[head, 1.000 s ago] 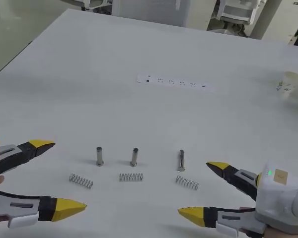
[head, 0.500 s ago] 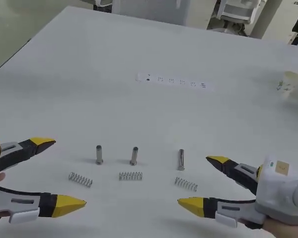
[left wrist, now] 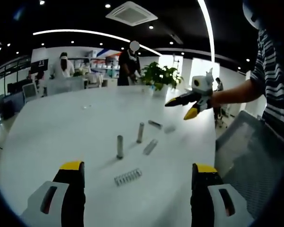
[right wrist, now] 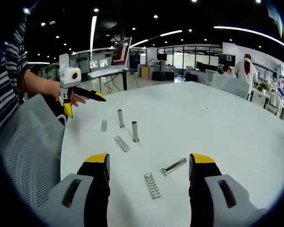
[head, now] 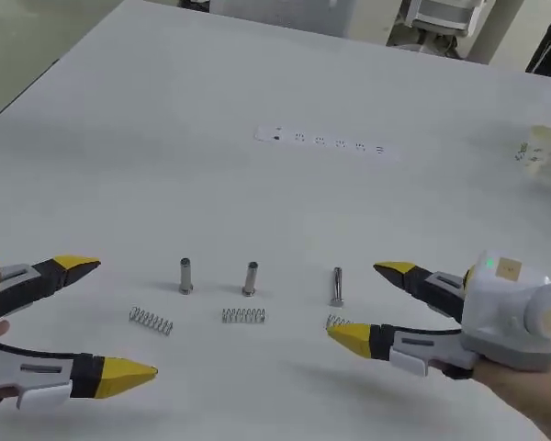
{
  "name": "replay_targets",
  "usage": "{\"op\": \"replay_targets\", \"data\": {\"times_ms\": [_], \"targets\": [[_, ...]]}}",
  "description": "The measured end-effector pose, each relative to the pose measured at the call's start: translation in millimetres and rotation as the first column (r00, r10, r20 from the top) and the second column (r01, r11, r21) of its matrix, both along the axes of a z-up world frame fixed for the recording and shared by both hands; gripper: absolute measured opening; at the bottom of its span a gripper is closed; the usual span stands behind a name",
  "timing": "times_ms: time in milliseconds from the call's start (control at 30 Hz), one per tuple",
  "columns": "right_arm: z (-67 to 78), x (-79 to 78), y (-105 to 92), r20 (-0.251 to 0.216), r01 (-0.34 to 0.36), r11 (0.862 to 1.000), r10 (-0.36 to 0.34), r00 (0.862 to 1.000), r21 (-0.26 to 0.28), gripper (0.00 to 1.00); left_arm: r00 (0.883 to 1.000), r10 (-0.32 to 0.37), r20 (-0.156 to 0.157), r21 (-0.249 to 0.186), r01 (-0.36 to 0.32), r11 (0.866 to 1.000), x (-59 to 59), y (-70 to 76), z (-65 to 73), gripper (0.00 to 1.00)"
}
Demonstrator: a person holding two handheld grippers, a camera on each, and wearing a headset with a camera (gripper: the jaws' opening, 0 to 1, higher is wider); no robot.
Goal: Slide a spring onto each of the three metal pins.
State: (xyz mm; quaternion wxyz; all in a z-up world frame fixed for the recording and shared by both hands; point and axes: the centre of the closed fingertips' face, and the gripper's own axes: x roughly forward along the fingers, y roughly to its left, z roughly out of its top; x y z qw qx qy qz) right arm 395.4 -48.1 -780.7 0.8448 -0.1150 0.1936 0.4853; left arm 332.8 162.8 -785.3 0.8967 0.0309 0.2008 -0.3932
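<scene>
Steel pins (head: 250,277) bare, springs (head: 243,316) alongside on table (head: 257,202); your left gripper (head: 110,319) and right gripper (head: 367,303) gape wide, holding nothing.

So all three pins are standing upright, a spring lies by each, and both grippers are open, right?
Not all three: the pin nearest the right gripper lies on its side, as the right gripper view shows. The other two pins stand upright, a spring lies by each, and the left gripper is open like the right.
</scene>
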Motion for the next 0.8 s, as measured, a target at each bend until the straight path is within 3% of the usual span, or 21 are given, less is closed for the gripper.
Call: {"op": "replay_targets", "data": {"times_ms": [233, 433, 467, 600, 700, 800], "targets": [[4.0, 22.5, 0.4, -0.02, 0.043, 0.999, -0.043, 0.999, -0.002, 0.61, 1.0, 0.013, 0.006, -0.011, -0.013, 1.0, 2.6, 2.2, 3.0, 0.9], [4.2, 39.6, 1.0, -0.089, 0.106, 0.994, -0.104, 0.991, 0.018, 0.55, 1.0, 0.013, 0.004, -0.009, -0.013, 1.0, 1.1, 3.2, 1.7, 0.9], [2.4, 41.4, 0.8, -0.123, 0.129, 0.991, -0.127, 0.984, 0.015, 0.54, 1.0, 0.014, 0.002, -0.006, -0.014, 1.0, 0.9, 3.6, 1.0, 0.9], [-1.2, 51.6, 1.3, -0.176, 0.176, 0.984, -0.172, 0.969, 0.004, 0.48, 1.0, 0.019, 0.0, -0.008, -0.019, 1.0, 0.5, 4.8, 0.7, 0.9], [-6.9, 57.0, 0.9, -0.246, 0.223, 0.975, -0.217, 0.945, -0.003, 0.4, 1.0, 0.021, -0.001, -0.004, -0.021, 1.0, 0.2, 5.7, 0.1, 0.9], [-18.7, 60.7, -4.7, -0.291, 0.272, 0.961, -0.275, 0.916, -0.053, 0.37, 1.0, 0.025, -0.004, -0.005, -0.025, 1.0, 0.0, 6.8, -0.1, 0.89]]}}
